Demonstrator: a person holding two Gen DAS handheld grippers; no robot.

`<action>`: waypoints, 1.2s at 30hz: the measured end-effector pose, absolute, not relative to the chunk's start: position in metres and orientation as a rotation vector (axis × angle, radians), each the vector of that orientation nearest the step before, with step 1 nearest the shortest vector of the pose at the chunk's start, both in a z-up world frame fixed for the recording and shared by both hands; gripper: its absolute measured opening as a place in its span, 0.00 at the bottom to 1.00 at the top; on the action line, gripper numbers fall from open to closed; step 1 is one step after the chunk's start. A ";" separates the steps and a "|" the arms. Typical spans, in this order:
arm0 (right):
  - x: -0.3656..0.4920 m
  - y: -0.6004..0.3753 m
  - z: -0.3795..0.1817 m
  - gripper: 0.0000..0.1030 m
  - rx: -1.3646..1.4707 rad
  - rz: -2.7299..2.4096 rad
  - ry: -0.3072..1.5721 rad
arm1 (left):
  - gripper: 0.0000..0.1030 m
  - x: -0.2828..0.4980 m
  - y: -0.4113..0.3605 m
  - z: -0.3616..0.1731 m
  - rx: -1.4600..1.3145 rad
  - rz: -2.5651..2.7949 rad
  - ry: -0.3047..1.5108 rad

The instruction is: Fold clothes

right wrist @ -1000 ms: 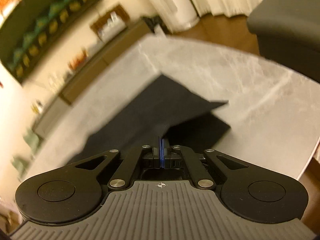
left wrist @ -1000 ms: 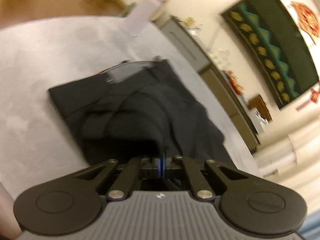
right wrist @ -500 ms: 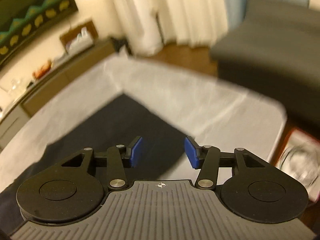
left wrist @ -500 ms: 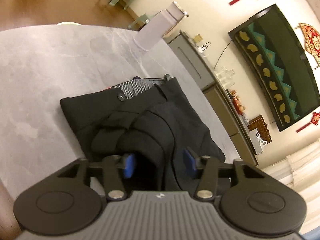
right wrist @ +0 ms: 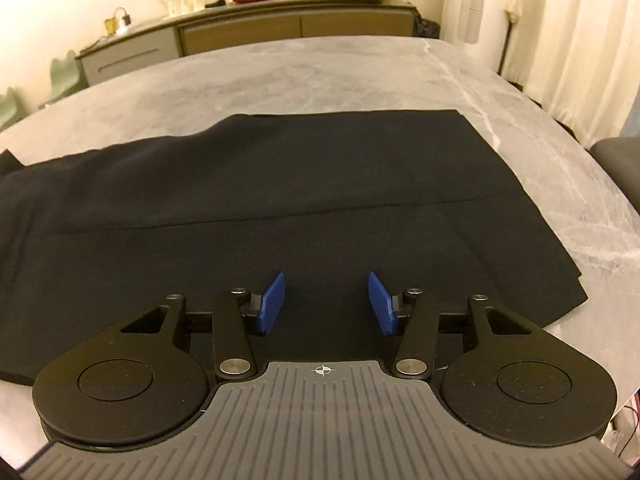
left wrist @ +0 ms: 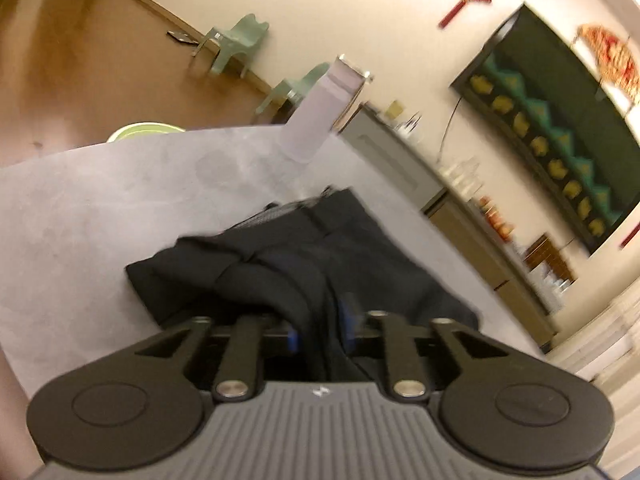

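Black trousers (left wrist: 380, 264) lie on the grey marble table (left wrist: 100, 208), waistband at the far end, the cloth bunched into folds near my left gripper (left wrist: 321, 328). Its jaws are closing on a raised fold, which fills the gap between the blue pads. In the right wrist view the trouser legs (right wrist: 280, 184) lie flat, one on the other, with the hems at the right. My right gripper (right wrist: 326, 300) hovers over the near leg, open, with nothing between its fingers.
A pale lilac bottle (left wrist: 320, 112) stands on the table beyond the waistband. Green chairs (left wrist: 236, 42) and a sideboard (right wrist: 240, 32) line the wall. A dark sofa (right wrist: 624, 168) sits past the table's right edge (right wrist: 580, 184).
Both grippers went from shut to open. The left one has since narrowed on a fold. The right one let go of the lifted leg, which now lies flat, and swung round over it.
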State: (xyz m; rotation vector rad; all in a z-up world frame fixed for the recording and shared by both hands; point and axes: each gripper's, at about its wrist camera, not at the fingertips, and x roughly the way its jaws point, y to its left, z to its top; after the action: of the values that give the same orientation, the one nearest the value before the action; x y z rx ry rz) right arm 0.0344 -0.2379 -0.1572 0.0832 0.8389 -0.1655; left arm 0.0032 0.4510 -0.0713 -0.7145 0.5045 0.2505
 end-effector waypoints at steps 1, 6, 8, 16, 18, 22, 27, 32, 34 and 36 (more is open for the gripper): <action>0.034 -0.238 -0.158 0.53 0.077 -0.164 0.839 | 0.27 0.005 0.452 -0.069 -0.713 0.243 0.494; 0.037 -0.237 -0.158 0.55 0.090 -0.160 0.843 | 0.06 -0.015 0.432 -0.041 -0.520 0.293 0.358; 0.038 -0.241 -0.158 0.55 0.098 -0.162 0.842 | 0.09 -0.013 0.446 -0.066 -0.639 0.366 0.480; 0.042 -0.247 -0.158 0.57 0.127 -0.153 0.849 | 0.29 -0.020 0.472 -0.087 -0.859 0.375 0.528; 0.041 -0.252 -0.158 0.57 0.150 -0.167 0.841 | 0.29 -0.014 0.472 -0.091 -0.835 0.377 0.580; 0.041 -0.264 -0.159 0.50 0.148 -0.231 0.836 | 0.17 -0.010 0.482 -0.101 -0.832 0.474 0.668; 0.051 -0.290 -0.161 0.51 0.134 -0.334 0.835 | 0.20 -0.019 0.474 -0.084 -0.768 0.507 0.633; 0.043 -0.304 -0.148 0.40 0.145 -0.414 0.785 | 0.23 -0.050 0.452 -0.043 -0.642 0.454 0.411; 0.034 -0.296 -0.139 0.41 0.138 -0.370 0.729 | 0.25 -0.034 0.438 -0.046 -0.614 0.350 0.476; 0.038 -0.288 -0.146 0.40 0.132 -0.304 0.766 | 0.24 -0.016 0.427 -0.062 -0.612 0.294 0.601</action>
State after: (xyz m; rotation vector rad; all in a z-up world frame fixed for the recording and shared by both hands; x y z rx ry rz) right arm 0.0385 -0.2884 -0.1455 0.1322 0.7659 -0.3043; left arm -0.0165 0.4266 -0.0617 -0.6116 0.6006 0.2942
